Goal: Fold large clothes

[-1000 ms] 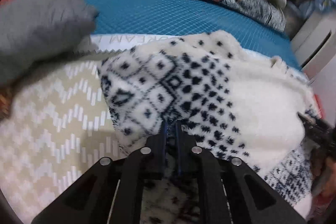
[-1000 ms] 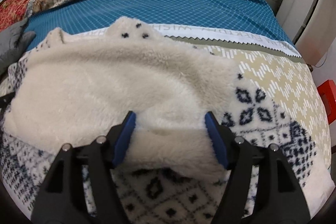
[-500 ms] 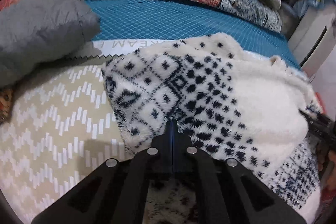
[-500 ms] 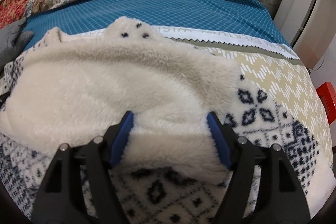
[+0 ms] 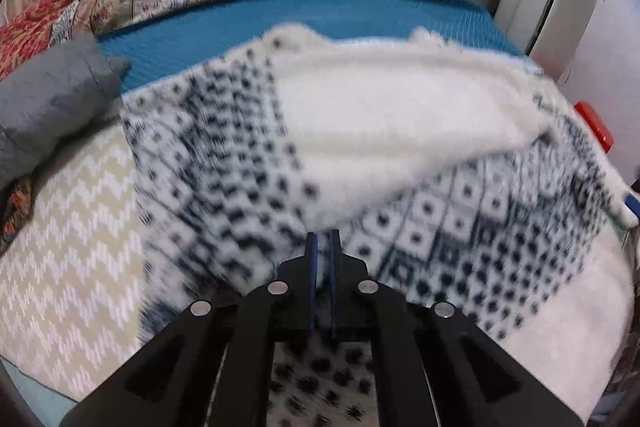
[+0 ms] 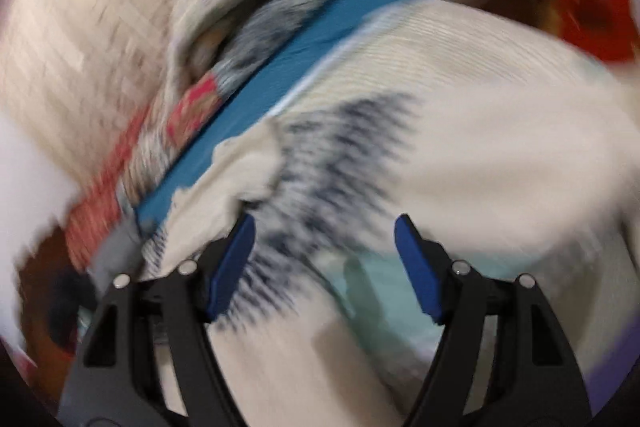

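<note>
Far left in the left wrist view: a grey padded bundle (image 5: 52, 99) lying on the chevron bedspread (image 5: 68, 227), beside the teal mat (image 5: 248, 23). Filling the middle and right, spread over bedspread and mat: the fleece garment (image 5: 400, 115), cream inside turned up over its navy-patterned face. At lower centre, left gripper (image 5: 323, 241) pinched nearly closed on a fold of that fleece. Heavily blurred in the right wrist view: fleece garment (image 6: 328, 163) below the tilted teal mat (image 6: 280, 67); right gripper (image 6: 325, 239) spread wide, nothing pressed by its blue pads (image 6: 234, 263)
</note>
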